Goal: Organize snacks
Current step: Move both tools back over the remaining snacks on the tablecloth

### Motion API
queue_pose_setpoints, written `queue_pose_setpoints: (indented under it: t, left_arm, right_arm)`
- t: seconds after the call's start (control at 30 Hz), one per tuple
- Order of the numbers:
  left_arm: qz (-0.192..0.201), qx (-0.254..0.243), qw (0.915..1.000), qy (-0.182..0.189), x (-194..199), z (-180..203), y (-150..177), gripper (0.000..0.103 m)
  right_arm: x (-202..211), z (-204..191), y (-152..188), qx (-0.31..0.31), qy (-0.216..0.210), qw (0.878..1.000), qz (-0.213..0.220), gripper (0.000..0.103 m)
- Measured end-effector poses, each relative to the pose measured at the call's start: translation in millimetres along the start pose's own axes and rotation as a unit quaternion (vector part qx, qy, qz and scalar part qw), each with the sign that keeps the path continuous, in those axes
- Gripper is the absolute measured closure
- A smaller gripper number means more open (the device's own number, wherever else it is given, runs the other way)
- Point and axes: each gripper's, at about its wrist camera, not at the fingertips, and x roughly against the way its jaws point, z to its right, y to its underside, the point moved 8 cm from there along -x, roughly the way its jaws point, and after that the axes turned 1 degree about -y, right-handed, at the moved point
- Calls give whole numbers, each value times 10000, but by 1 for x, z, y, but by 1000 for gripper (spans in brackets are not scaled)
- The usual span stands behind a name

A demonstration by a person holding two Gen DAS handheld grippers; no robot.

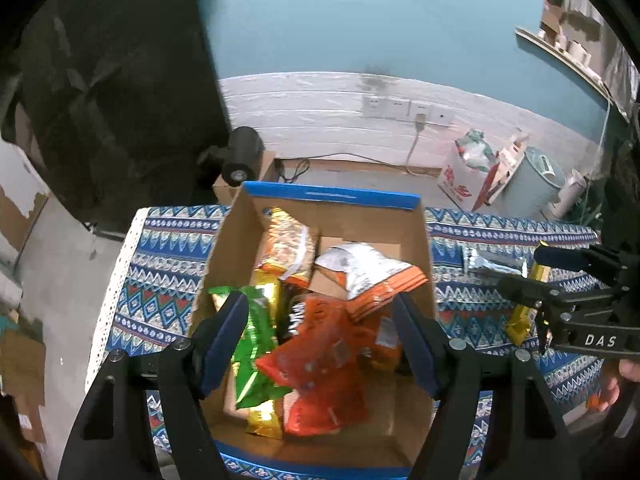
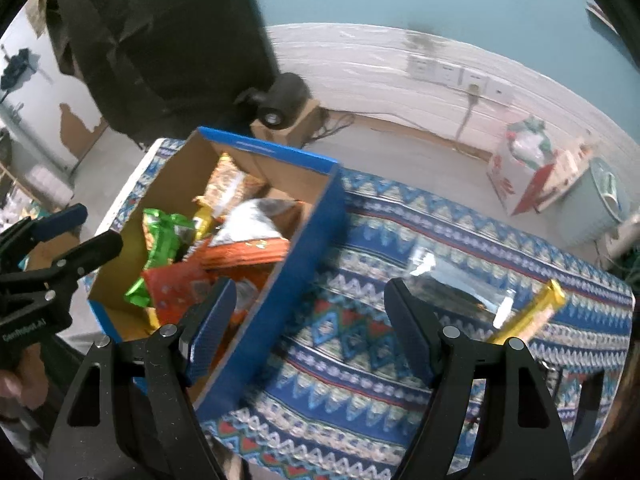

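A blue-edged cardboard box (image 1: 332,196) (image 2: 320,216) sits on the patterned tablecloth and holds several snack packets: a green one (image 1: 256,344), an orange-red one (image 1: 320,368), a silver one (image 1: 360,264) and an orange noodle pack (image 1: 288,244). My left gripper (image 1: 320,344) hovers open and empty above the box. My right gripper (image 2: 308,328) is open and empty over the cloth, right of the box. A silver packet (image 2: 452,280) and a yellow bar (image 2: 528,316) lie on the cloth ahead of it; they also show in the left wrist view, the packet (image 1: 492,264) and the bar (image 1: 520,320).
The table with the blue patterned cloth (image 2: 360,380) stands near a white panelled wall with sockets (image 1: 400,108). A black lamp (image 1: 240,152) sits on a carton behind the table. A white box of goods (image 1: 468,176) and a pale bin (image 1: 536,180) stand on the floor.
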Motion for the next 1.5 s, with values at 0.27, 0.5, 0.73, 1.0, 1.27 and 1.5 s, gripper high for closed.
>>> queue_pose_setpoints:
  t: [0.27, 0.5, 0.73, 1.0, 1.27, 1.5]
  left_arm:
    - [-52, -450, 9989, 113, 0, 49, 0, 26]
    - [-230, -748, 9964, 338, -5, 95, 4, 26]
    - [-389, -1007, 9931, 460, -13, 138, 9, 26]
    - [-393, -1416, 9877, 542, -17, 186, 14, 26]
    - [-337, -1919, 9790, 595, -25, 229, 24, 23]
    - [-522, -2188, 9716, 737, -46, 259, 37, 23]
  right_arm:
    - [21, 43, 19, -223, 214, 9995, 64, 26]
    - [33, 77, 39, -343, 393, 9986, 91, 26]
    - [49, 116, 59, -640, 477, 9967, 154, 26]
    - [65, 164, 84, -975, 658, 9929, 150, 26]
    - [64, 218, 116, -1361, 928, 9863, -52, 26]
    - [48, 258, 141, -1741, 1065, 9785, -295, 26]
